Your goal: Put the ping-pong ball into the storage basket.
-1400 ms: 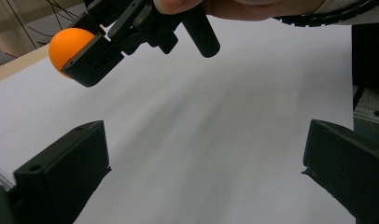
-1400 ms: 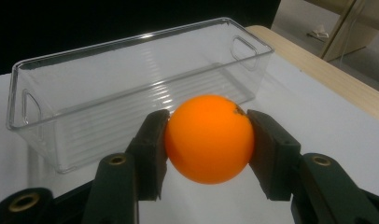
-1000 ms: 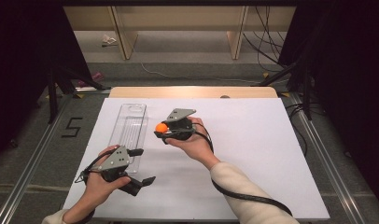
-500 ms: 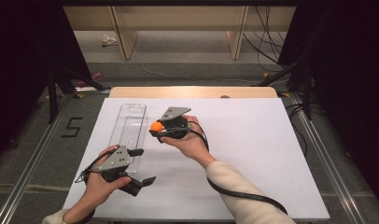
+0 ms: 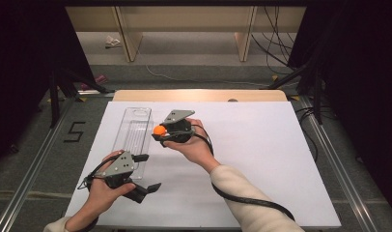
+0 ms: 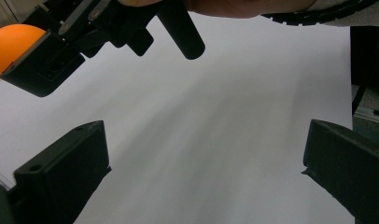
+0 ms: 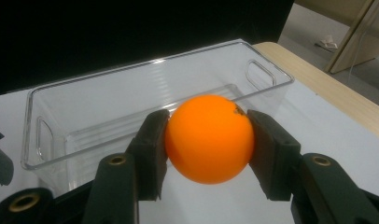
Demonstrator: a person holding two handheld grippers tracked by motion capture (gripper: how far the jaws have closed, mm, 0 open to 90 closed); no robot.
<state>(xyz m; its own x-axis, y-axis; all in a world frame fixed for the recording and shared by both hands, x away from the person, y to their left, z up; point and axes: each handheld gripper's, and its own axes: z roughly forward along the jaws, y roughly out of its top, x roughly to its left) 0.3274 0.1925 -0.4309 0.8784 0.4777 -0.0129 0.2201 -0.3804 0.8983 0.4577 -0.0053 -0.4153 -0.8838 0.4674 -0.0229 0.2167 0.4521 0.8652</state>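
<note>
An orange ball (image 7: 209, 138) is clamped between the two black jaws of my right gripper (image 5: 160, 130), which is shut on it. In the high view the ball (image 5: 159, 130) hangs just right of a long clear plastic bin (image 5: 133, 135) on the white table. The bin (image 7: 145, 98) stands right ahead of the ball in the right gripper view, with nothing in it. My left gripper (image 5: 148, 172) rests near the table's front left, by the bin's near end, jaws wide apart and nothing between them. In the left gripper view the right gripper with the ball (image 6: 16, 39) is at upper left.
The white table sheet (image 5: 261, 159) spreads wide to the right of both hands. A wooden strip (image 5: 199, 95) runs along the far edge. Black cables trail from both grippers. Metal rails (image 5: 324, 145) flank the table, with dark stands and a shelf frame beyond.
My right gripper has carried the orange ball leftward toward the clear bin. The left gripper has stayed where it was, open.
</note>
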